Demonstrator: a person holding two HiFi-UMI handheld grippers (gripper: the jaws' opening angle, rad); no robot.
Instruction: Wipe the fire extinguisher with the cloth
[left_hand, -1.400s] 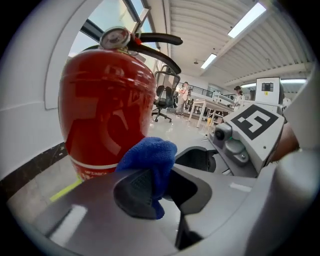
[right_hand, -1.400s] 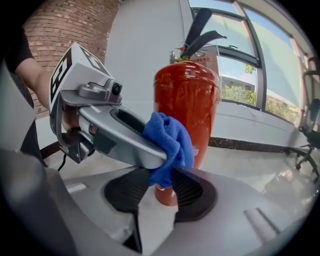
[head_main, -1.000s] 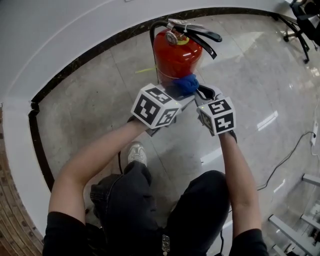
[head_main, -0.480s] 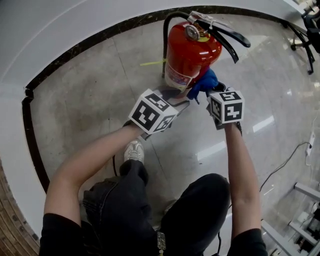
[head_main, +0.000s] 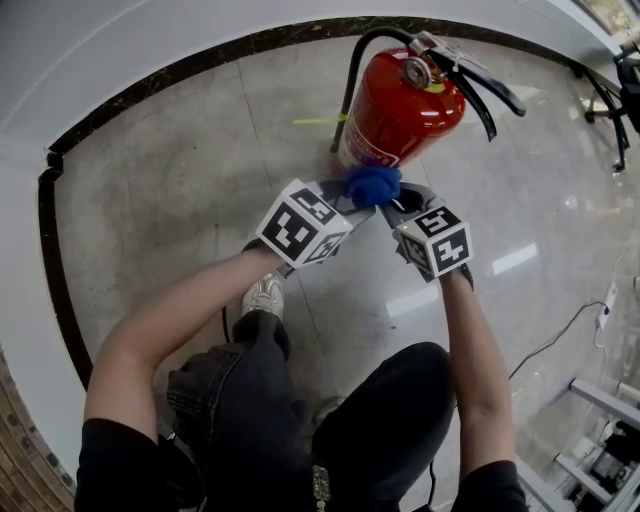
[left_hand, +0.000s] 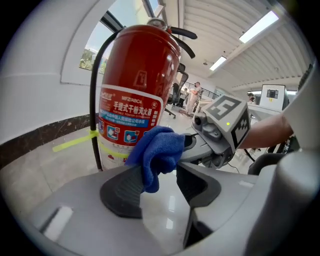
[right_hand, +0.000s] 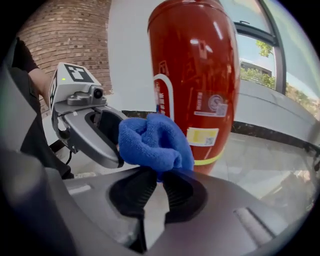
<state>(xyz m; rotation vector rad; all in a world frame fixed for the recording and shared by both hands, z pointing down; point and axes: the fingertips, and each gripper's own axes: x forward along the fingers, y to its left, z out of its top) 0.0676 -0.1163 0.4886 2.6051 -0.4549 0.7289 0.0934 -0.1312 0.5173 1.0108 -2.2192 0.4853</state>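
A: Where's the cloth (head_main: 373, 185)?

B: Bunched up, low beside the red fire extinguisher (head_main: 400, 110), which stands on the floor (head_main: 180, 180) by the curved wall (head_main: 120, 50). Touching the cylinder or just off it, I can't tell.

A: Who holds it?

B: The right gripper (right_hand: 157, 187) – its fingers (right_hand: 135, 192) are nearly together, pinching a fold. On the left gripper (left_hand: 159, 180) the fingers (left_hand: 122, 192) have just been opening and stand wide – the cloth hangs between them against one pad, unclamped.

A: And the arms?

B: Both forearms (head_main: 180, 320) reach forward and converge, grippers angled down.
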